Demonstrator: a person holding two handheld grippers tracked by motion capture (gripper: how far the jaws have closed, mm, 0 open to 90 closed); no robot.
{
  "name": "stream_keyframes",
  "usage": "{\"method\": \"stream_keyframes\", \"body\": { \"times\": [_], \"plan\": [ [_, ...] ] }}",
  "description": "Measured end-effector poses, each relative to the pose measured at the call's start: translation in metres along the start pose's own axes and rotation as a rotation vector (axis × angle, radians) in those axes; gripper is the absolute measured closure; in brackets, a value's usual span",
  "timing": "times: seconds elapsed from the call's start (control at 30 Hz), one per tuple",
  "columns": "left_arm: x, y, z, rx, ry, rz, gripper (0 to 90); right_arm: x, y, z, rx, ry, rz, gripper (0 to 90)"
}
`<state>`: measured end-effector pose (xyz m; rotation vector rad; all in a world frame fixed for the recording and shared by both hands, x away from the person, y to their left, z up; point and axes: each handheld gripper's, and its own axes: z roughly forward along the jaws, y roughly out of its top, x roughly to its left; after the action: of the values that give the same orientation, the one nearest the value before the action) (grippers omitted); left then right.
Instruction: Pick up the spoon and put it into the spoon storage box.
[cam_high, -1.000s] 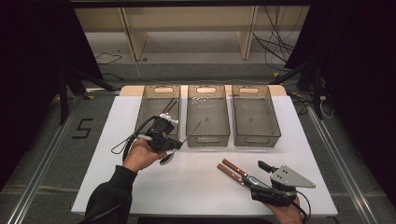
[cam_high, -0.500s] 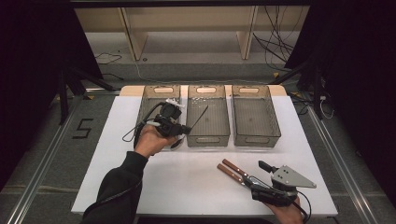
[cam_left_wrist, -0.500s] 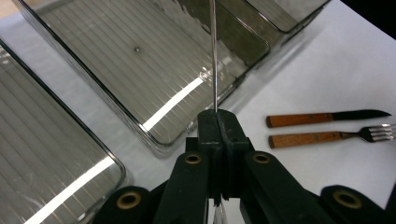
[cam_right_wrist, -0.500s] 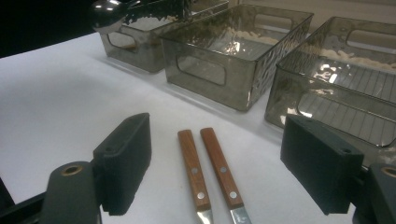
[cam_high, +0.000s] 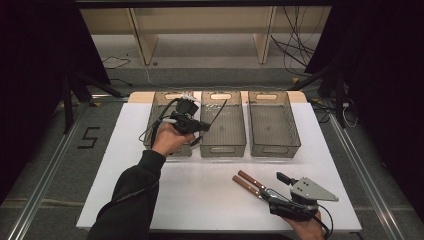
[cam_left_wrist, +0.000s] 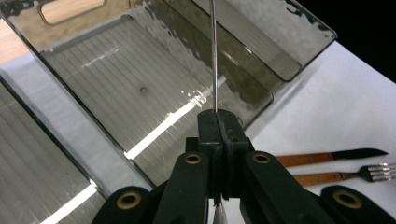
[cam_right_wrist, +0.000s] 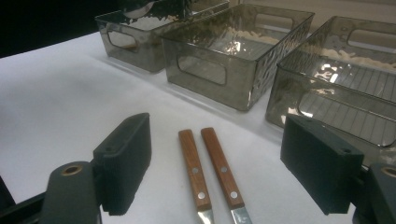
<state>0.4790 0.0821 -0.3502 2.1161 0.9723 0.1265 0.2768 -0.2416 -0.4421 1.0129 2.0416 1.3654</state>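
Three smoky bins are sitting side by side on the white table (cam_high: 125, 195). The left gripper (cam_high: 200, 125) is hanging over the gap between the left bin (cam_high: 161, 102) and the middle bin (cam_high: 222, 131), its jaws clamping a thin metal utensil (cam_left_wrist: 214, 56) whose shaft is pointing out over the middle bin. The right gripper (cam_right_wrist: 219, 172) is resting near the table's front edge, jaws standing wide apart, with the knife (cam_left_wrist: 327, 156) and fork (cam_left_wrist: 345, 175) lying between them untouched.
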Motion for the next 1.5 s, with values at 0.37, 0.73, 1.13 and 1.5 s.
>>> {"method": "stream_keyframes", "body": {
  "times": [0.37,0.73,1.13,1.5],
  "plan": [
    [0.007,0.019,0.007,-0.047,-0.008,-0.023,89.2,0.000,0.000,0.000,-0.001,0.003,0.000,25.2],
    [0.015,0.028,0.023,-0.063,-0.012,-0.060,89.2,0.001,0.000,0.000,0.003,0.006,0.002,25.2],
    [0.019,0.025,0.041,-0.074,0.001,-0.092,89.1,0.001,0.000,0.000,0.001,0.008,0.002,25.2],
    [0.021,0.022,0.054,-0.072,0.014,-0.094,88.9,0.000,0.000,0.000,0.002,0.008,0.001,25.2]
  ]
}}
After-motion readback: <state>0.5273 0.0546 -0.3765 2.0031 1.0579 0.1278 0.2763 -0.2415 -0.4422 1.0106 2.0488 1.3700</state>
